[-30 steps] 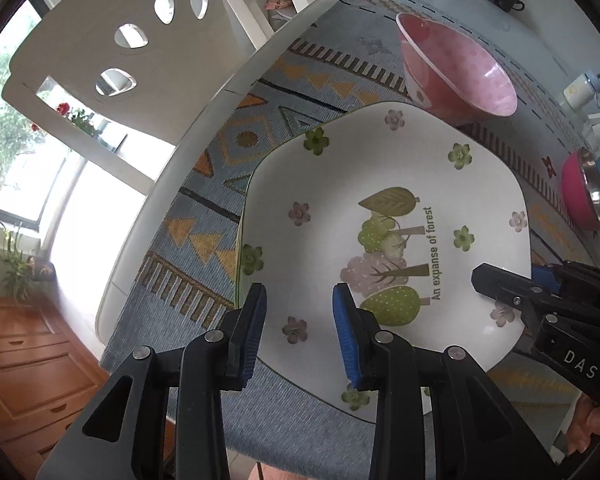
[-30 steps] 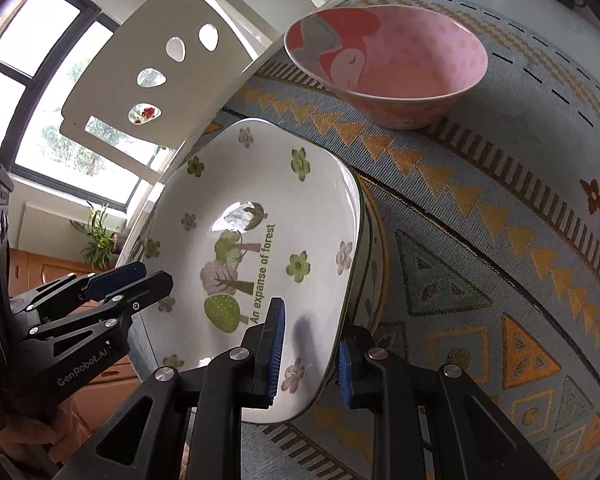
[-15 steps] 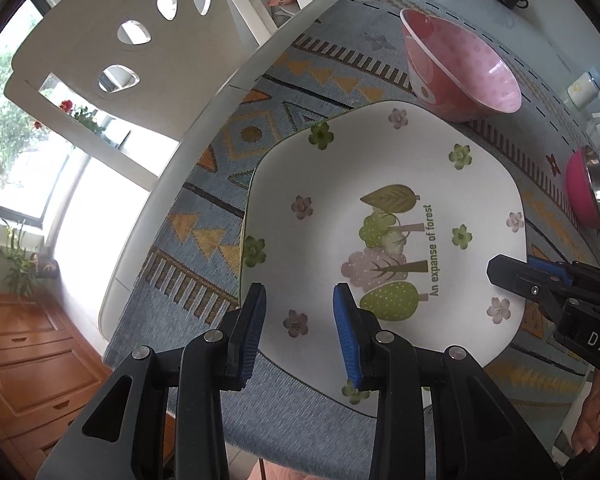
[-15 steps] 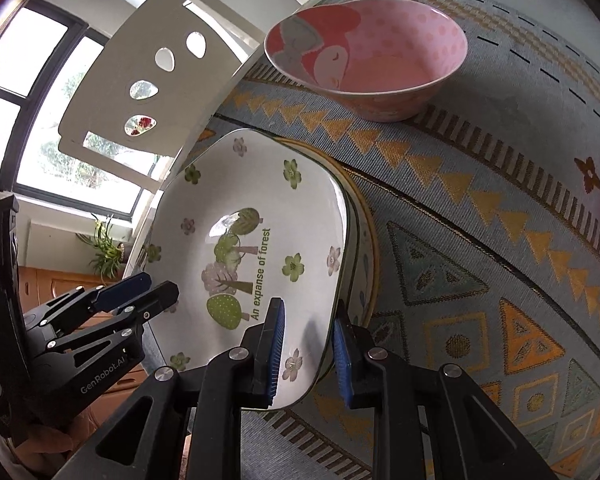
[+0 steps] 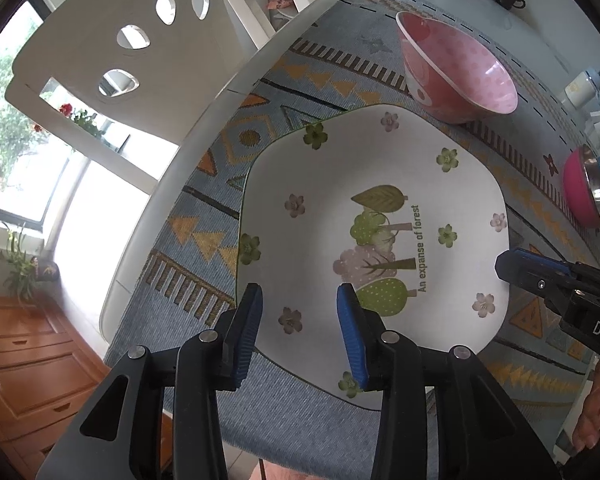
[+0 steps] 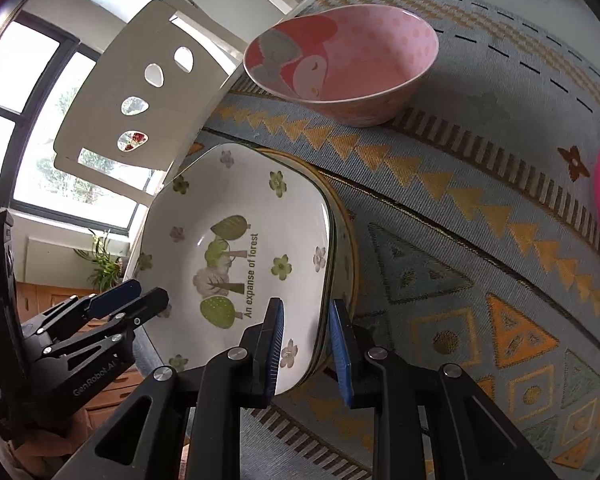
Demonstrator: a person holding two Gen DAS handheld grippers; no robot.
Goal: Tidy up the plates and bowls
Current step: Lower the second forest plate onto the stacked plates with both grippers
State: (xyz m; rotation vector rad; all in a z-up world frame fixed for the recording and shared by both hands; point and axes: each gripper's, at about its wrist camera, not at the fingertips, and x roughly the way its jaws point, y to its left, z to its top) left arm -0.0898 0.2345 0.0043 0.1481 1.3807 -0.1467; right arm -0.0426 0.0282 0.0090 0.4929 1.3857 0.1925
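Forest plate gripped at its rim near the table's window-side edge.

The white forest plate [image 6: 236, 248] lay on another plate over the patterned cloth [image 6: 440, 264]; the right gripper [image 6: 306, 346] was clamped on its rim. The left gripper [image 5: 298, 330] hovered above the plate's near side, jaws apart and just widened, nothing pinched between them. The pink bowl [image 5: 456, 68] stood just beyond the plate, toward the table's far end.

left gripper [image 5: 298, 332] hanging open over the near edge of the forest plate [image 5: 380, 240], pink bowl [image 5: 456, 76] further back.
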